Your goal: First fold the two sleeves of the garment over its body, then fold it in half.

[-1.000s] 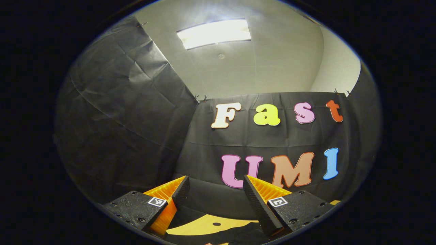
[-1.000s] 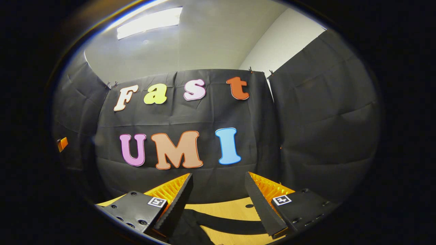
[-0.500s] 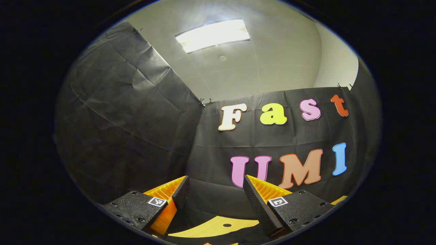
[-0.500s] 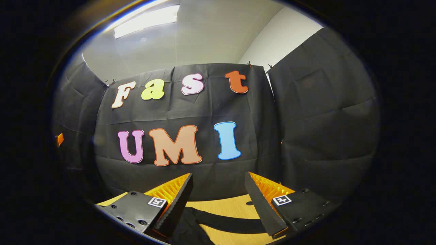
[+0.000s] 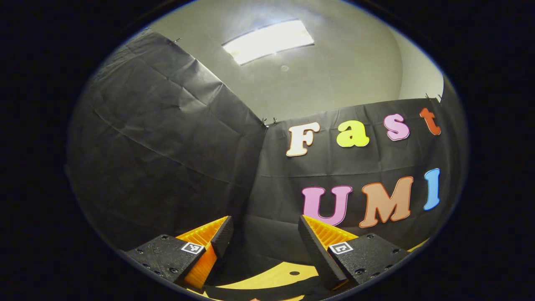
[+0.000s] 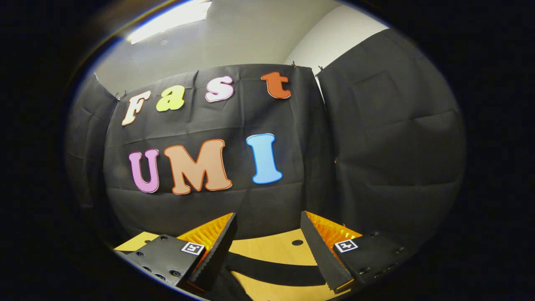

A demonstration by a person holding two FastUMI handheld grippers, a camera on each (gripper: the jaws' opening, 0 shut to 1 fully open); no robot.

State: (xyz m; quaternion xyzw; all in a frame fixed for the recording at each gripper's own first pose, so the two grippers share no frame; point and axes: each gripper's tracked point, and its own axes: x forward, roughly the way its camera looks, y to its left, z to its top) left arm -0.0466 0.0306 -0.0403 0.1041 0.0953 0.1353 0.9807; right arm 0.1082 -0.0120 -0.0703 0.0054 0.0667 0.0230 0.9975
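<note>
The garment (image 6: 271, 272) is black. In the right gripper view a long strip of it, perhaps a sleeve, lies across the wooden table below my fingers. In the left gripper view a dark edge of the garment (image 5: 259, 291) shows at the very bottom. My right gripper (image 6: 267, 217) is open, held above the table and apart from the cloth, with nothing between its orange-and-black fingers (image 6: 217, 242). My left gripper (image 5: 263, 228) is open too and empty, aimed at the wall's corner. Most of the garment is hidden below both views.
The light wooden table (image 6: 271, 251) has a small round hole (image 6: 297, 242) near its far edge; the same table (image 5: 271, 281) shows in the left gripper view. Black cloth walls (image 5: 167, 159) close the booth just behind the table. A ceiling light (image 5: 267, 42) is overhead.
The left gripper view has swung leftward toward the wall's corner. The right gripper view has tipped down and rightward, so more table and black cloth show. Both grippers stay open.
</note>
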